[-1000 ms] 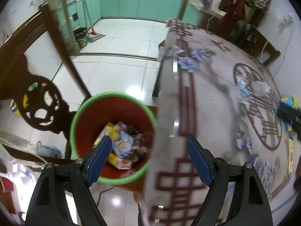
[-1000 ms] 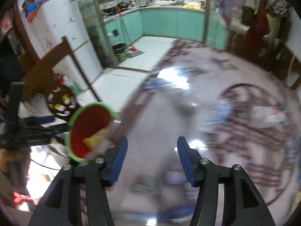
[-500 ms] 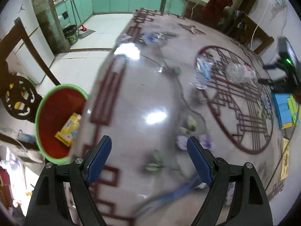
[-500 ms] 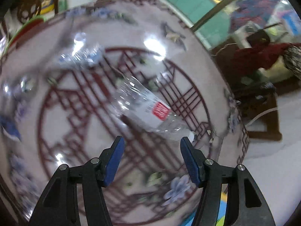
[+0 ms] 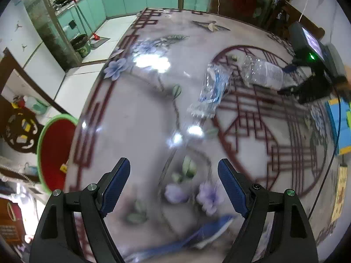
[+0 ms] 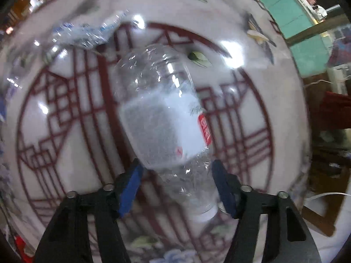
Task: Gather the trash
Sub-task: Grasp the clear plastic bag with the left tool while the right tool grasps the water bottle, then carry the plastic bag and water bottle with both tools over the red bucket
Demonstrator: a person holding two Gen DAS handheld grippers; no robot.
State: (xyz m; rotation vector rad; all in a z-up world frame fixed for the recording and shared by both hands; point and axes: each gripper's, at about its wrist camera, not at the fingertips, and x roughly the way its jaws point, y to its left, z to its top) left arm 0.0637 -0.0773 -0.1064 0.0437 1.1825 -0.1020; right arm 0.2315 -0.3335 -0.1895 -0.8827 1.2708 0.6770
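1. Clear crushed plastic bottle with white label and white cap [image 6: 162, 118] lies flat on the glossy patterned tabletop [image 6: 252, 100], on the red lattice circle.
2. Right gripper [image 6: 175, 188]: jaws have just been closing and straddle the bottle's neck end; pad contact unclear through blur.
3. Bottle's long axis runs away from the gripper, cap nearest.
4. Left gripper [image 5: 174, 188]: jaws apart, empty, well apart from the bottle; right is nearer.
5. Green-rimmed red bin [image 5: 54, 149] sits beyond the table edge.

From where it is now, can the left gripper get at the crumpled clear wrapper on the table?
Probably yes. The left gripper is open and empty, and only bare table lies between it and the crumpled wrapper; it would need to move forward.
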